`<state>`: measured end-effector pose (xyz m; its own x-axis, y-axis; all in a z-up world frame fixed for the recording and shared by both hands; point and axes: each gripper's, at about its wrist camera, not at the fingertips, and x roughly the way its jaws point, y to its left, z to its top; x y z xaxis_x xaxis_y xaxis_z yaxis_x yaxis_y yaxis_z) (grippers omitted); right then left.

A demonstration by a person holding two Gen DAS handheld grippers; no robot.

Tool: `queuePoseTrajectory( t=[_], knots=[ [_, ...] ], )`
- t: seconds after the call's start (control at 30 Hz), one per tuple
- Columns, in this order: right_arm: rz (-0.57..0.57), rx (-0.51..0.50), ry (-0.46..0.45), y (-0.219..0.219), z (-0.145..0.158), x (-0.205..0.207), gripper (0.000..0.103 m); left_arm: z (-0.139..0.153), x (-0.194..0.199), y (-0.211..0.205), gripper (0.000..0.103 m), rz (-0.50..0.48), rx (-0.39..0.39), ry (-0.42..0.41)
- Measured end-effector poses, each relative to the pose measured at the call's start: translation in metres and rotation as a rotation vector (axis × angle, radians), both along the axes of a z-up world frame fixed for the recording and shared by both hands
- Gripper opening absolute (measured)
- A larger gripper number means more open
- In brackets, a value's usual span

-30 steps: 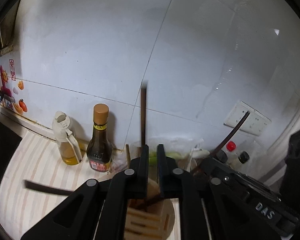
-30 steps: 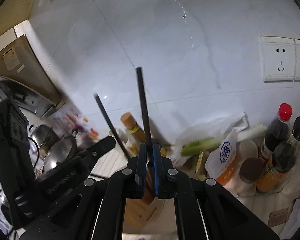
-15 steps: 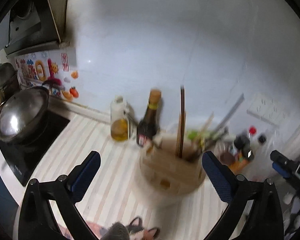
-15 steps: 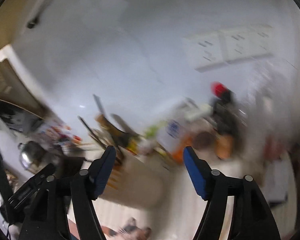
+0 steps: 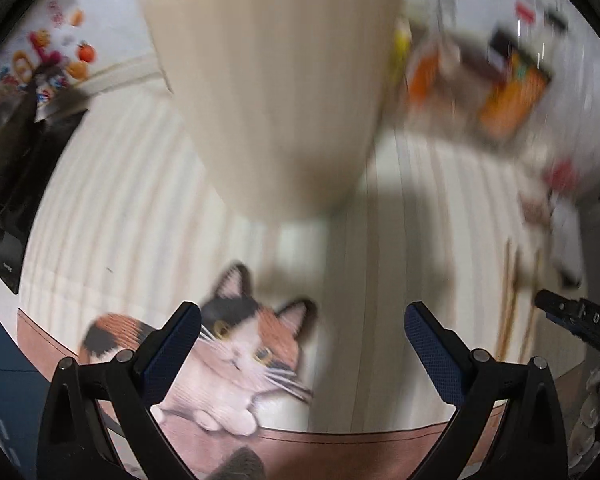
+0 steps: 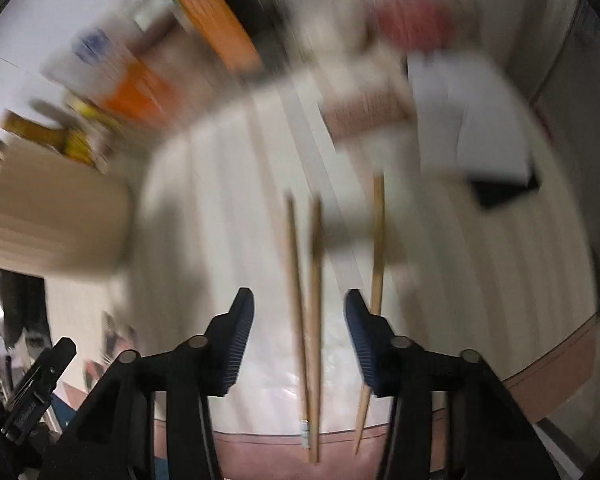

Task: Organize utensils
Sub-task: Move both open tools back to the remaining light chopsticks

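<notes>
Having dropped from the utensil holder [image 5: 272,80], right gripper [image 6: 300,320] jaws, half-narrowed and empty, are positioned over wooden chopsticks [image 6: 306,300] on the counter [image 6: 480,280]; left gripper [image 5: 302,332] is held wide, empty.

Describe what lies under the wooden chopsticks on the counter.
The three wooden chopsticks lie on the striped countertop; nearer the counter edge a clear plastic sheet shows beneath them. The right gripper hides part of one chopstick and the surface beneath it.
</notes>
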<state>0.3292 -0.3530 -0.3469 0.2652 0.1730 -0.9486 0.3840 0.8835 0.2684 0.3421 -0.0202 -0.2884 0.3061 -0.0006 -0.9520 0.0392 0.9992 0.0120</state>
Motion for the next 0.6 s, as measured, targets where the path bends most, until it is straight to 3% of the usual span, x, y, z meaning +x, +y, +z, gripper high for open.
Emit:
queuePoseTrajectory(
  t=[0.1,0.13,0.17,0.2,0.37,0.6],
  knots=[
    [0.018,-0.017,0.05,0.001,-0.028,0.003,0.041,-0.026,-0.001,-0.015,0.103,-0.037,0.043,0.06],
    [0.026,-0.056,0.02,0.004,-0.027,0.003,0.032,-0.031,-0.002,-0.019,0.103,-0.045,0.049,0.068],
    [0.052,-0.087,0.029,0.008,-0.028,0.006,0.011,-0.034,-0.002,-0.022,0.103,-0.054,0.056,0.074],
    [0.055,-0.089,0.038,0.009,-0.029,0.007,0.006,-0.038,-0.002,-0.027,0.103,-0.063,0.062,0.08],
    [0.042,-0.087,0.023,0.003,-0.029,0.003,0.004,-0.041,0.003,-0.061,0.103,-0.134,0.063,0.082],
    [-0.043,-0.057,0.038,-0.048,-0.025,-0.009,0.0,-0.05,0.005,-0.142,0.103,-0.279,0.005,0.115]
  ],
)
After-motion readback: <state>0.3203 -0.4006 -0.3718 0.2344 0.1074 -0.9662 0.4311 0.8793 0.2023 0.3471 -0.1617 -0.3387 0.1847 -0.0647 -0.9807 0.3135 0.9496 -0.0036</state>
